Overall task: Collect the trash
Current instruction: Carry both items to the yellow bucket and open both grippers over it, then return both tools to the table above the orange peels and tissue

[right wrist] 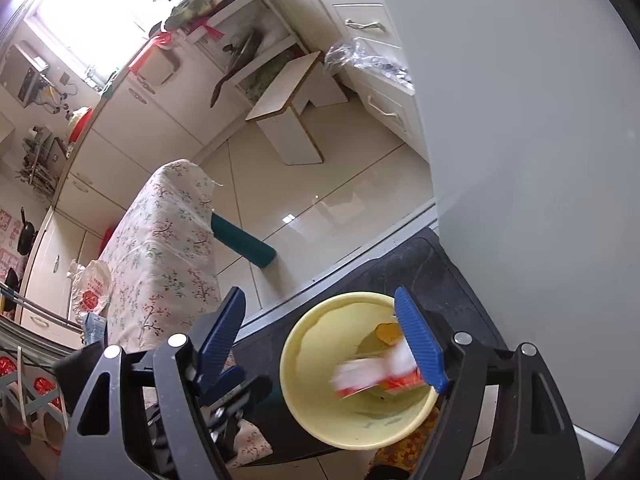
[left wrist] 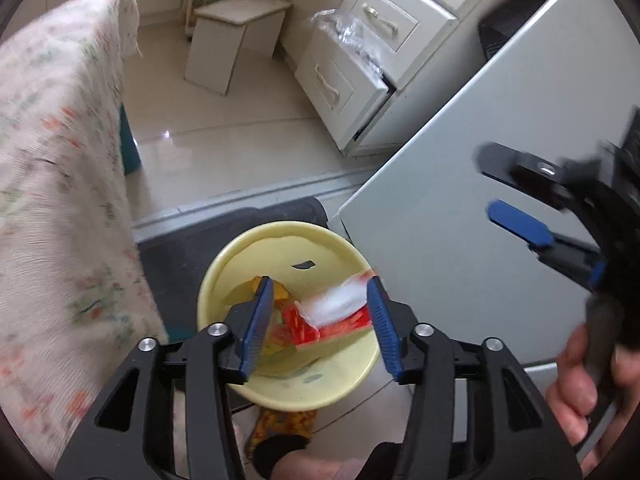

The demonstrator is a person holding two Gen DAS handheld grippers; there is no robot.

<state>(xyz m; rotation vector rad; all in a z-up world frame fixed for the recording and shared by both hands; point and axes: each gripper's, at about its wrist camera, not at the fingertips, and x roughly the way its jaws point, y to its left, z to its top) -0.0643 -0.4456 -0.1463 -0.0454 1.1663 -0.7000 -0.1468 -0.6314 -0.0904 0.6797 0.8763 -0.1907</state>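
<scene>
A yellow bin (left wrist: 280, 246) stands on a dark mat on the floor, with orange and red wrappers at its bottom. My left gripper (left wrist: 320, 320) hangs open just above its mouth. A red and white wrapper (left wrist: 340, 306), blurred, lies between the blue pads without being pinched. The right wrist view shows this wrapper (right wrist: 372, 376) inside the bin (right wrist: 320, 344). My right gripper (right wrist: 320, 340) is open and holds nothing, its right finger over the bin's rim. From the left wrist view it (left wrist: 508, 196) hovers at the right, held by a hand (left wrist: 580, 400).
A grey appliance side (left wrist: 460, 200) rises right of the bin. A floral cloth cover (left wrist: 60, 200) hangs close on the left. On the tiled floor beyond stand a white stool (left wrist: 232, 40) and a drawer unit (left wrist: 360, 80) with clear plastic in an open drawer.
</scene>
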